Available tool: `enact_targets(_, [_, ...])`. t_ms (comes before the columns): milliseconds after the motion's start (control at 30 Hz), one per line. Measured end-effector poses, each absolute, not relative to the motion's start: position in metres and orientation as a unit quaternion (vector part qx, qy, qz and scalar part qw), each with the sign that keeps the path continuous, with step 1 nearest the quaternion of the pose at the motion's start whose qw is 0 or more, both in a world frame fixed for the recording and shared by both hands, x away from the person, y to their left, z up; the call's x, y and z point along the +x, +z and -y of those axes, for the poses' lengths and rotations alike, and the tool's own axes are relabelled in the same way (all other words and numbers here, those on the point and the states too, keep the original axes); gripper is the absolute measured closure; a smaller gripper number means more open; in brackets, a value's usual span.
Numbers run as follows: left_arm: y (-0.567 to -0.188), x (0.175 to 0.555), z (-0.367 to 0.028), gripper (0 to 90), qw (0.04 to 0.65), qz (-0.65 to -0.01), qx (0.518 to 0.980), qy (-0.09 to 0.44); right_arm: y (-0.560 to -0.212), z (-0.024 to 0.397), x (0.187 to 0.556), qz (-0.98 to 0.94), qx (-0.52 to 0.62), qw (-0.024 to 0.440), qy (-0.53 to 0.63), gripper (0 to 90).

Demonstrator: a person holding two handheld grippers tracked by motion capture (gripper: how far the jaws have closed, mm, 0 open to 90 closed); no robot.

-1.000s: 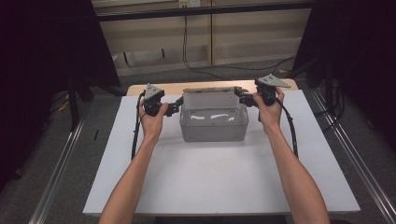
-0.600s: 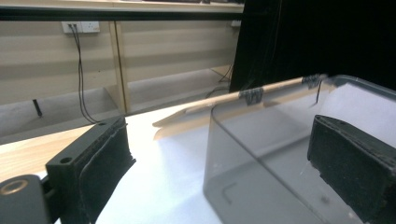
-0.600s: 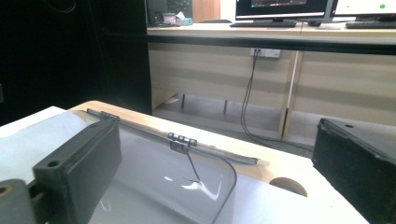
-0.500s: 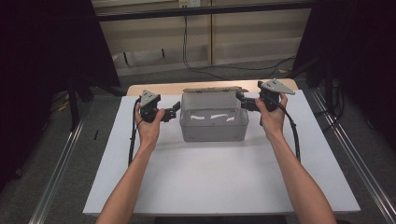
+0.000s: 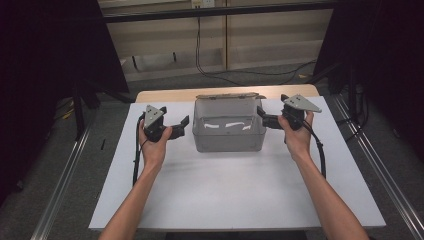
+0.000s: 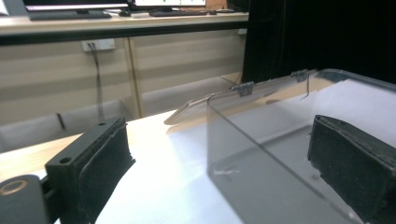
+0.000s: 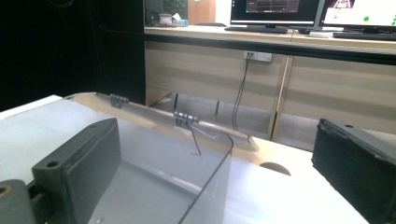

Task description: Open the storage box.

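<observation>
Now, clear rectangular plastic box (image 5: 228, 132) on white bench (image 5: 235, 190), between both tongs, left tongs (image 5: 181, 126) just beside box, agape, right tongs (image 5: 263, 116) straddling box's wall, agape, glossy walls.

No text, label, brand, number or sign can be read here. The clear plastic box with a hinged lid (image 5: 228, 132) bears no print on its walls. The grey three-cornered plates on the hand-held grippers carry no markings that can be made out. In the right gripper view, two lit computer monitors (image 7: 275, 10) stand on a long wooden desk in the background; their screens show coloured graphics and pale lines, too small and blurred to read. In the left gripper view, a bright monitor screen (image 6: 70, 3) at the top edge is washed out. A white wall socket (image 7: 258, 56) under the desk shows no lettering.
</observation>
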State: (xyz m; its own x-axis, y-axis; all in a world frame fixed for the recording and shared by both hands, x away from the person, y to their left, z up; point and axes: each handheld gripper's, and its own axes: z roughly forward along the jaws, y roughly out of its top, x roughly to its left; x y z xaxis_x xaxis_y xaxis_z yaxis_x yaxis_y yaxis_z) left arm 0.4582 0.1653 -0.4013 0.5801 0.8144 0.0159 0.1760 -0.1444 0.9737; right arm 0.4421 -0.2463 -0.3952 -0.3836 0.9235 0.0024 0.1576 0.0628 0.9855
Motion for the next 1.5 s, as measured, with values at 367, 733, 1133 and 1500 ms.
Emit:
enact_targets(367, [-0.406,0.432,-0.176,3.9,0.562,-0.363,0.688,0.281,-0.397,0.251,0.418,-0.631,0.424,0.363,0.538,1.3])
enact_targets(733, [-0.41,0.41,-0.188,2.8,0.567,-0.377,0.679,0.276,-0.4,0.252,0.394,-0.635,0.419,0.362,0.538,1.2])
enact_targets(1133, [-0.411,0.385,-0.198,2.8,0.574,-0.385,0.669,0.273,-0.398,0.258,0.37,-0.622,0.421,0.367,0.548,0.5])
enact_targets(1500, [-0.415,0.363,-0.216,2.8,0.567,-0.411,0.649,0.297,-0.398,0.269,0.349,-0.615,0.422,0.373,0.552,0.2])
